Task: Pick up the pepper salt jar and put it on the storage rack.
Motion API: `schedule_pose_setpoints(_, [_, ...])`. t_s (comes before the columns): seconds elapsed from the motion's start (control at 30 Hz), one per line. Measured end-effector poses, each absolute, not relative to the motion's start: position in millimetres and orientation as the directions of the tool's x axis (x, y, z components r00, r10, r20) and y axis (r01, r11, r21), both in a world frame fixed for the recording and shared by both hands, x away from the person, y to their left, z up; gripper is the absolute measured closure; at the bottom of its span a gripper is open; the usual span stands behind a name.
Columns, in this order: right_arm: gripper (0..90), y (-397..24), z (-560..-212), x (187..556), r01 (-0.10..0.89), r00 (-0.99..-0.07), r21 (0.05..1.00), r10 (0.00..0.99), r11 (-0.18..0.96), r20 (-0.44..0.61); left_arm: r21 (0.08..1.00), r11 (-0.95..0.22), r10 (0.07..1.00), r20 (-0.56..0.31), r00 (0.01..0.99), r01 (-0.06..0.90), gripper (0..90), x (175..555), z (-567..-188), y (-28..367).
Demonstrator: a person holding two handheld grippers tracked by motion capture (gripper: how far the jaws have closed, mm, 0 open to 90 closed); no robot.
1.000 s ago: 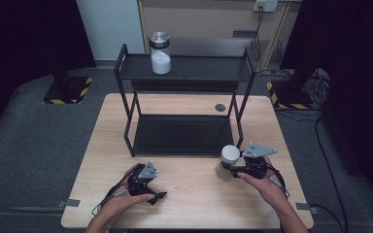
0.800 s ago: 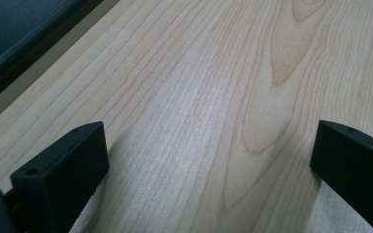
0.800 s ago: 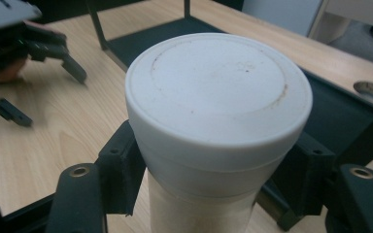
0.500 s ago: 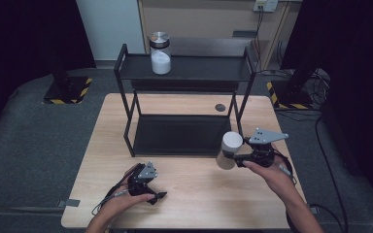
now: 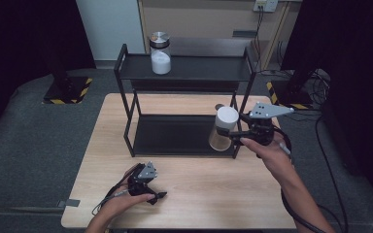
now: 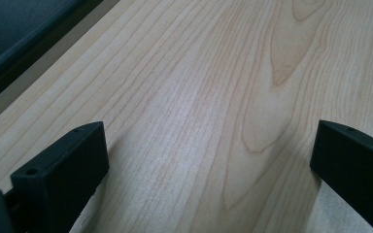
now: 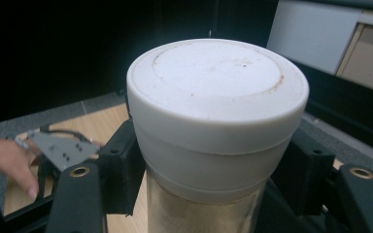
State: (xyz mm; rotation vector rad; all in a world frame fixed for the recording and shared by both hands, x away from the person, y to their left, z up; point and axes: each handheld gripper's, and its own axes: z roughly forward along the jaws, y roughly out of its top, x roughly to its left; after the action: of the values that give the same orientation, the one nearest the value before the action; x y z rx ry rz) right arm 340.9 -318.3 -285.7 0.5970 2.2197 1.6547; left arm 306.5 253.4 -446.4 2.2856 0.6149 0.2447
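Note:
A jar with a white lid (image 5: 223, 128) hangs in the air at the front right corner of the black two-tier rack (image 5: 184, 68), and my right gripper (image 5: 234, 134) is shut on it just below the lid. In the right gripper view the white-lidded jar (image 7: 213, 121) sits tight between both black jaws. My left gripper (image 5: 156, 196) rests low on the wooden table (image 5: 199, 194) near the front edge, its jaws wide apart over bare wood in the left gripper view. A second jar with a metal lid and white contents (image 5: 160, 53) stands on the rack's top shelf.
The rack's lower shelf (image 5: 175, 133) is a dark flat tray between thin black posts. A small dark disc (image 5: 218, 106) lies on the table behind the rack. Cables trail from both grippers. Grey floor and dark curtains surround the table.
My right gripper has lifted the white-lidded jar off the table and carried it up toward the rack's right side. The left gripper has stayed put.

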Motion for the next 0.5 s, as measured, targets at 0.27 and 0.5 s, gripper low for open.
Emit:
schedule_pose_setpoints(0.27, [36.3,-306,-269,345,0.122,-0.861,0.969,0.509,0.214,-0.004,0.709,-0.608,0.499,-0.008,0.867,0.357,0.0,306,-446,253])
schedule_pose_setpoints(0.5, [36.3,-297,-256,347,0.099,-0.858,0.976,0.513,0.193,-0.014,0.709,-0.608,0.499,-0.008,0.867,0.357,0.0,306,-446,253])
